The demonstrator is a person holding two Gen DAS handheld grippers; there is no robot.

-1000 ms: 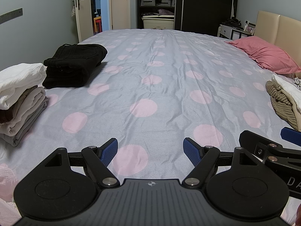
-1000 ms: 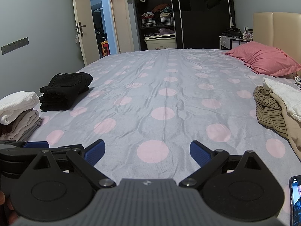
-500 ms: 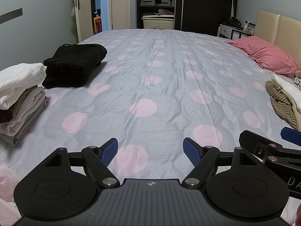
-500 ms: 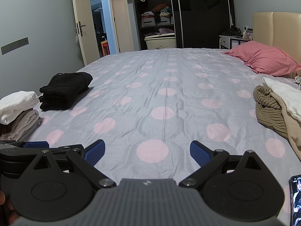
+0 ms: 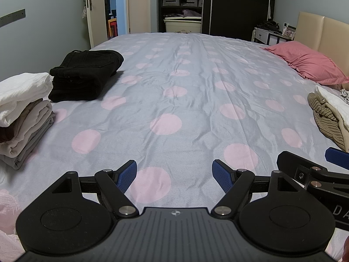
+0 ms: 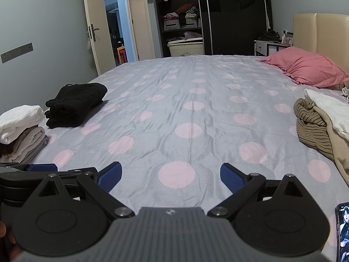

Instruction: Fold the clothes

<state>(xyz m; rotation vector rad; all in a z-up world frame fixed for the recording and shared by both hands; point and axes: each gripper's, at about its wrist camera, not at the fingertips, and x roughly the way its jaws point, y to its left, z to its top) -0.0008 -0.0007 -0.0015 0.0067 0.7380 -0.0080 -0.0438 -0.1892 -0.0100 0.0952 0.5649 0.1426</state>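
My left gripper [image 5: 174, 175] is open and empty, low over the near edge of the grey bed sheet with pink dots [image 5: 185, 100]. My right gripper [image 6: 171, 175] is open and empty beside it. A heap of unfolded clothes, with a brown striped garment [image 6: 314, 128] and a white one [image 6: 329, 109], lies at the right; it also shows in the left wrist view [image 5: 327, 118]. Folded black trousers [image 5: 85, 76] and a folded stack with a white top piece [image 5: 21, 109] sit at the left, also in the right wrist view [image 6: 74, 102].
A pink pillow [image 6: 305, 68] lies by the headboard at the far right. A phone [image 6: 343, 229] lies at the near right edge. An open door and a dark wardrobe [image 5: 218, 4] stand beyond the bed.
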